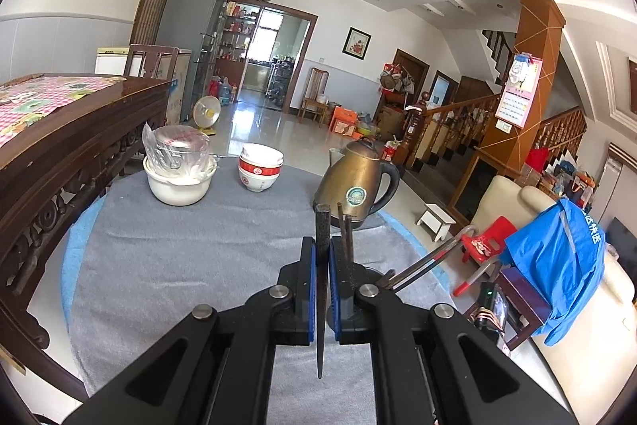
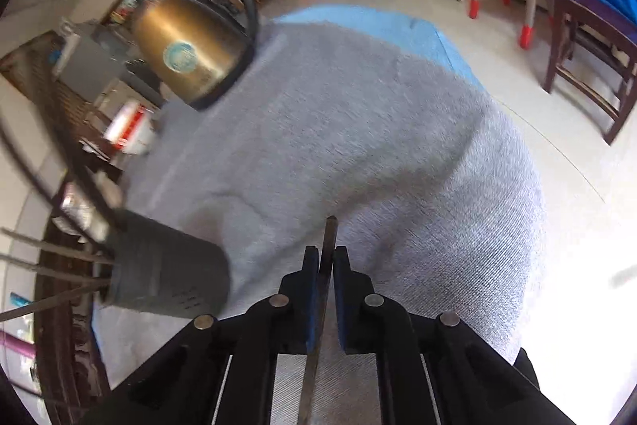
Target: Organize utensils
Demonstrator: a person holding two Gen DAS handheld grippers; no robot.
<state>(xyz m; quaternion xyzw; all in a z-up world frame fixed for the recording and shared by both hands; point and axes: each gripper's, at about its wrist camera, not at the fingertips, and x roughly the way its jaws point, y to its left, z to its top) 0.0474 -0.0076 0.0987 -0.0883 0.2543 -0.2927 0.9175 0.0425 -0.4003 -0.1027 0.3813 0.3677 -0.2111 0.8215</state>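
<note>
My left gripper [image 1: 321, 257] is shut on a dark chopstick [image 1: 322, 237] that stands between its blue pads, above the grey cloth [image 1: 199, 257]. Just right of it, half hidden by the right finger, a dark utensil holder [image 1: 374, 275] holds several chopsticks [image 1: 426, 261] leaning right. My right gripper [image 2: 326, 261] is shut on a brown chopstick [image 2: 328, 241] over the grey cloth [image 2: 358, 146]. The dark holder [image 2: 167, 273] shows at the left of the right wrist view with chopsticks [image 2: 51, 253] sticking out; that view is blurred.
A brass kettle [image 1: 358, 182] stands behind the holder; it also shows in the right wrist view [image 2: 191, 46]. Stacked red-and-white bowls [image 1: 260, 168] and a white pot with a bagged lid [image 1: 179, 170] stand at the table's far side. A carved wooden table [image 1: 59, 146] is left.
</note>
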